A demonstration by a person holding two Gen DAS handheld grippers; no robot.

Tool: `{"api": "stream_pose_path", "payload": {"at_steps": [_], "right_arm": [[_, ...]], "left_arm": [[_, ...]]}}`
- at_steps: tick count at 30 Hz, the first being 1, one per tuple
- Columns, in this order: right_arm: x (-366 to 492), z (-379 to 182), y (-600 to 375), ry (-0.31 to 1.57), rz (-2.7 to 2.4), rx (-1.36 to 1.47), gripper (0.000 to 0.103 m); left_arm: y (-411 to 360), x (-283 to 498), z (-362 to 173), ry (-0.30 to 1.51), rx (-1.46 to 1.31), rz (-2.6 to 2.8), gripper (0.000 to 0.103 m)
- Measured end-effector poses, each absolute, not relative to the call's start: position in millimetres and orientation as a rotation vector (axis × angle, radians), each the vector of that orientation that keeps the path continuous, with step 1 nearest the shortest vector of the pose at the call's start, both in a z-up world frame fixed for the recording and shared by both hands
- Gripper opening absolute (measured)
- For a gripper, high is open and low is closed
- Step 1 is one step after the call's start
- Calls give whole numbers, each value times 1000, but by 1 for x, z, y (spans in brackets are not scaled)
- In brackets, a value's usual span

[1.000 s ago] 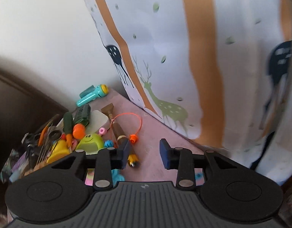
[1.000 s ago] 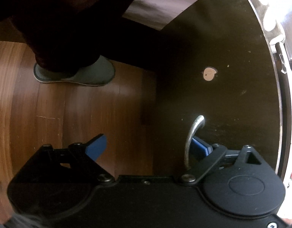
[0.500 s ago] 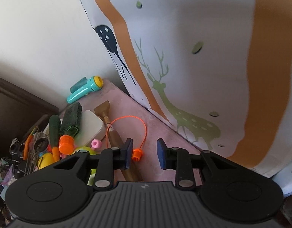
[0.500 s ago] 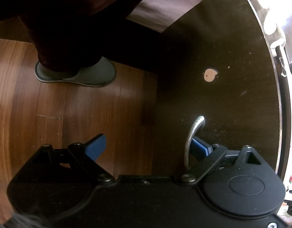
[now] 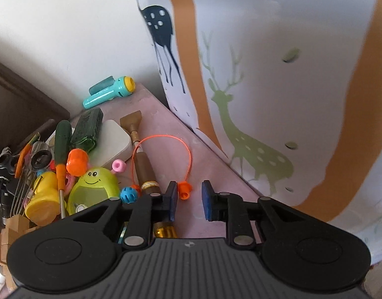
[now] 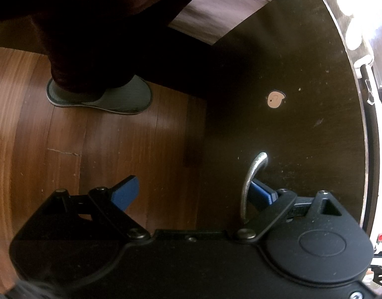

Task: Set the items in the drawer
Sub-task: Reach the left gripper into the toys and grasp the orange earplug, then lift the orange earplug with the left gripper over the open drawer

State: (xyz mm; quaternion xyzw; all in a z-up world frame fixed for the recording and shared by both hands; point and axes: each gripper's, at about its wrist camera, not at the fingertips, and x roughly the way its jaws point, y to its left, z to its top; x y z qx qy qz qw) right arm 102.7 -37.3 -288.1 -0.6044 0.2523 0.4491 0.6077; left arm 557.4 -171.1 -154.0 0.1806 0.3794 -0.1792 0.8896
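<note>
A: Which step is in hand?

B: Two at once, I judge. The right gripper (image 6: 193, 189) is standing wide apart at the dark drawer (image 6: 290, 74) front, with one blue finger (image 6: 261, 191) tucked behind the metal handle (image 6: 251, 182) and the other finger out over the wood floor (image 6: 66, 149). It is hooking the handle, not clamping it.

A: And the left?

B: The left gripper (image 5: 189, 200) is hovering over the pink top (image 5: 215, 169), jaws parted a little and holding nothing. An orange bead (image 5: 185, 189) on an orange cord (image 5: 166, 138) is sitting just ahead of the gap, close to the left pad.

A: So the items are not in the drawer yet?

B: No. They are lying in a heap on the pink top: a brown scraper (image 5: 141, 154) inside the cord loop, a teal torch (image 5: 108, 94) near the wall, a green smiley toy (image 5: 96, 184), a yellow cup (image 5: 42, 201), a screwdriver (image 5: 60, 149). Whether the drawer is open at all I cannot tell from the right view.

A: What is the next move calling for?

B: Probably easing the left jaws forward so the bead sits squarely between the pads, then closing. The cord is thin and slack, so it may drag against the scraper. The right finger needs to keep behind the handle while pulling.
</note>
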Motion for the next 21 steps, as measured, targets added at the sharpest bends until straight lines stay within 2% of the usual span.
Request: {"api": "stream_pose_path", "payload": {"at_steps": [3, 5, 8, 11, 15, 18, 21], "right_arm": [[103, -288, -37, 584, 1036, -1395, 94], [103, -288, -37, 583, 1037, -1395, 94], [103, -288, -37, 574, 1041, -1397, 94], [104, -287, -37, 570, 1043, -1398, 94], [104, -287, -36, 572, 1044, -1399, 94], [104, -287, -37, 570, 1046, -1404, 94], [105, -286, -37, 578, 1050, -1411, 94]], "left_arm": [[-170, 562, -156, 789, 361, -358, 19], [-169, 560, -158, 789, 356, -353, 13], [-168, 552, -159, 781, 359, -342, 12], [-170, 533, -151, 693, 438, -293, 12], [-171, 513, -124, 613, 475, -276, 12], [-178, 494, -73, 537, 553, -257, 12], [-181, 476, -46, 457, 640, -229, 12]]}}
